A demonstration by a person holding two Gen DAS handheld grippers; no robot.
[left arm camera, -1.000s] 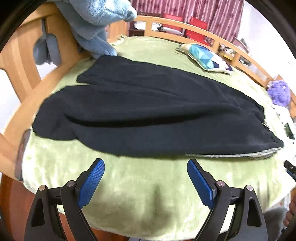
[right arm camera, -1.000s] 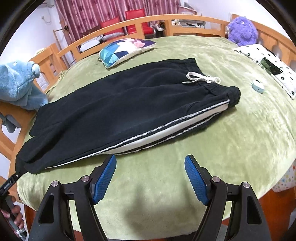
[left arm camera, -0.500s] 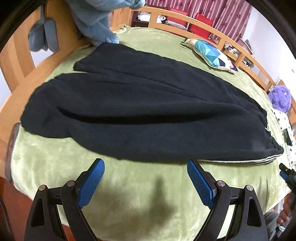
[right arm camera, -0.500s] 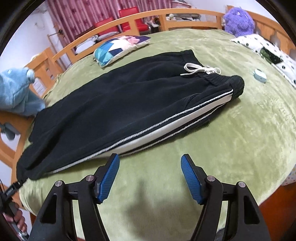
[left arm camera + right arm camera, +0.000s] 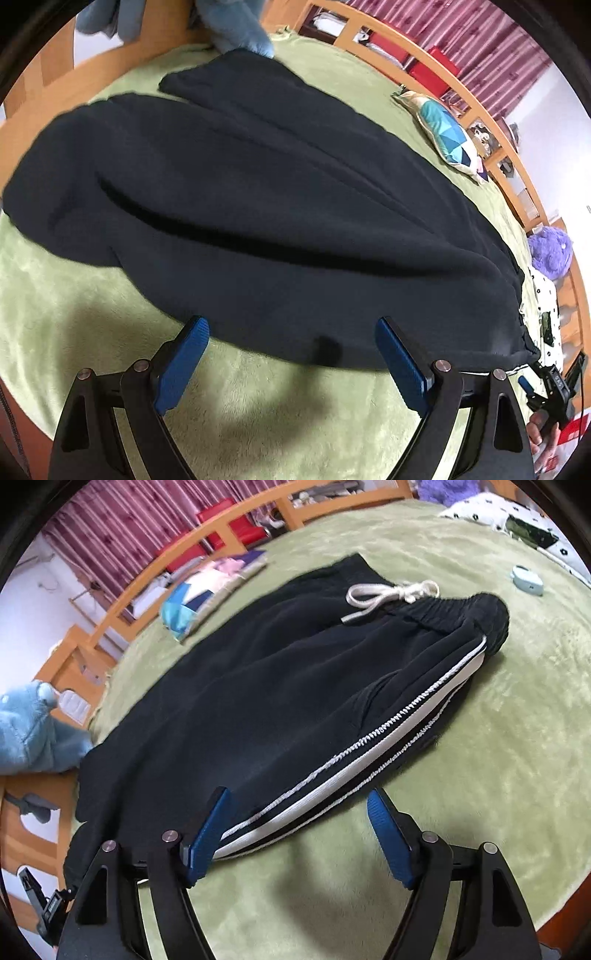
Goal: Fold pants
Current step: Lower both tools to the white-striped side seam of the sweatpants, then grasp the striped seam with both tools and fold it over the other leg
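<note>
Black pants [image 5: 258,206] lie flat on a green blanket [image 5: 74,306], folded lengthwise with one leg over the other. In the right wrist view the pants [image 5: 258,701] show a white side stripe [image 5: 332,779], an elastic waistband and a white drawstring [image 5: 388,594] at the far right. My left gripper [image 5: 291,347] is open, its fingertips at the near edge of the leg. My right gripper [image 5: 299,819] is open, its blue fingers straddling the striped near edge.
A blue plush toy [image 5: 29,734] sits at the leg end by the wooden rail [image 5: 461,96]. A patterned pillow [image 5: 447,136] lies beyond the pants. A purple plush [image 5: 550,251], a small pale-blue object [image 5: 526,579] and a dotted cloth [image 5: 487,513] lie past the waistband.
Both grippers have moved forward and down toward the near edge of the pants, which now reaches their fingertips. Both stay open. The pants have not moved.
</note>
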